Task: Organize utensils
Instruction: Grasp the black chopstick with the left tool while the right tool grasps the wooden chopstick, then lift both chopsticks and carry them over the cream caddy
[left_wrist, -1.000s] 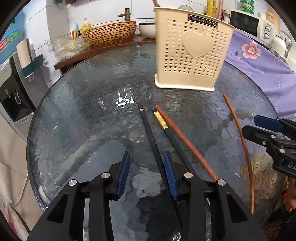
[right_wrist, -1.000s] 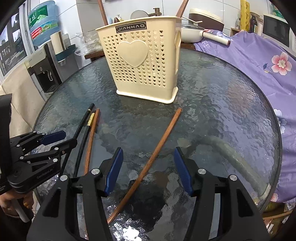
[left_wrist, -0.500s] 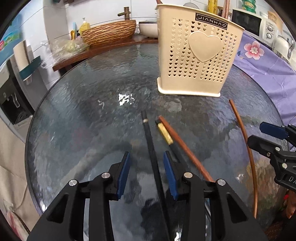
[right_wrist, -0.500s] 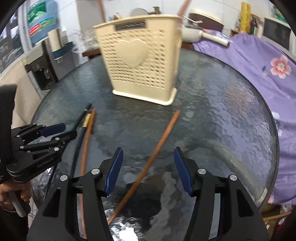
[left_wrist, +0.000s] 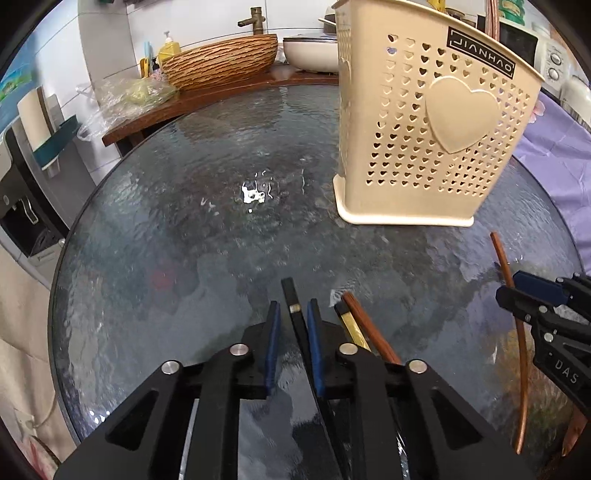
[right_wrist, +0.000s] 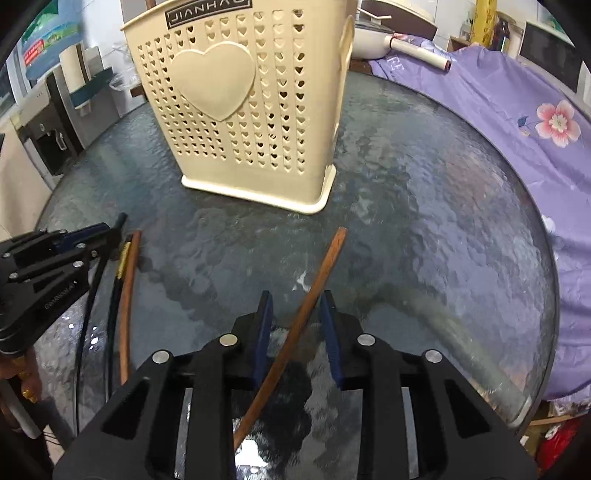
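Note:
A cream perforated utensil holder (left_wrist: 406, 147) (right_wrist: 240, 147) stands on the round glass table (left_wrist: 184, 258) (right_wrist: 443, 221). My left gripper (left_wrist: 293, 302) (right_wrist: 92, 236) is low over the table and its jaws are closing. A black chopstick (left_wrist: 290, 291) lies between them, close to the right pad, with a gap on the left. A gold-banded black chopstick (left_wrist: 349, 321) and a brown one (left_wrist: 365, 325) lie just to its right. My right gripper (right_wrist: 295, 295) (left_wrist: 511, 286) is closing around another brown chopstick (right_wrist: 325, 258) that crosses slantwise between its pads without touching them.
A wooden counter behind the table carries a wicker basket (left_wrist: 221, 62) and a white pot (left_wrist: 310, 51). A water dispenser (left_wrist: 22, 184) stands to the left. A purple floral cloth (right_wrist: 517, 110) covers something on the right. A reddish stick (left_wrist: 493, 18) rises from the holder.
Both grippers have slid forward along their chopsticks towards the holder, and the jaws of both have narrowed around them. The chopsticks still lie on the glass.

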